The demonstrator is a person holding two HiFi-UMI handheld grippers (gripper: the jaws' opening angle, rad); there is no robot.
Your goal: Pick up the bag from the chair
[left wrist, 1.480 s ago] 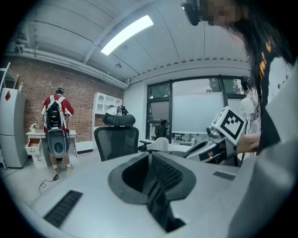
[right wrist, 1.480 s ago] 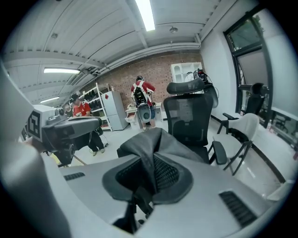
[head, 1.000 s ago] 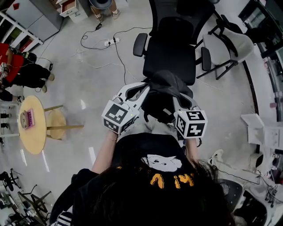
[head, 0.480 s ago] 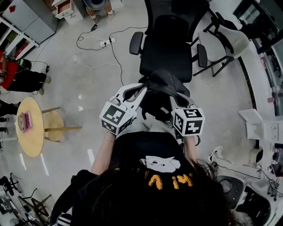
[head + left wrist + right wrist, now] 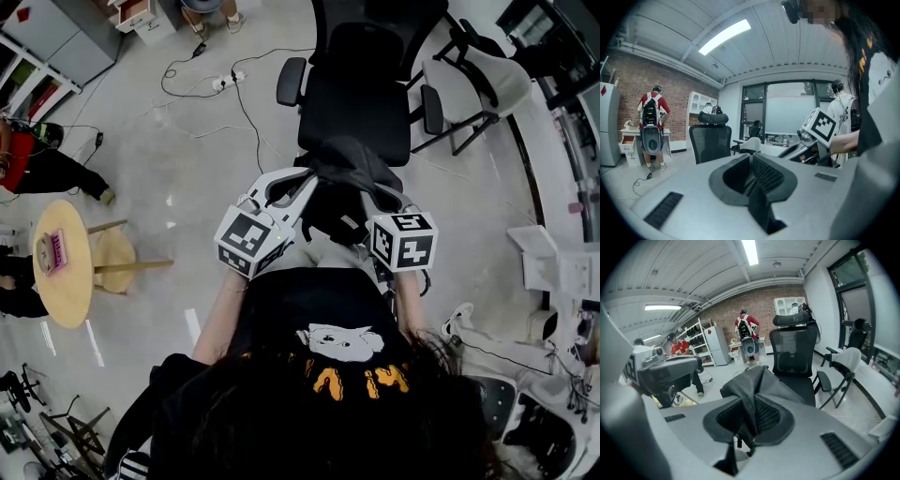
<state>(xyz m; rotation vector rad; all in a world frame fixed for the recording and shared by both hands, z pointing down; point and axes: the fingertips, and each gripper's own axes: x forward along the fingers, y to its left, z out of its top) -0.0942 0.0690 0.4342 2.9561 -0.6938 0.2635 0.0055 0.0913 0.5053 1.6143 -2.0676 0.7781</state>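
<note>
before chair (image 5: 793,355), bag (image 5: 757,383) in right claw (image 5: 751,420)

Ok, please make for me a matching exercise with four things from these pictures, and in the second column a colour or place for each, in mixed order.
Things:
1 bag
2 office chair
3 round table
4 folding chair

Descriptions:
A light wood, far left in the head view
B white, right of the office chair
C dark fabric, clamped in the right hand-held gripper
D black, standing beyond the bag

Pairs: 1-C; 2-D; 3-A; 4-B
</note>
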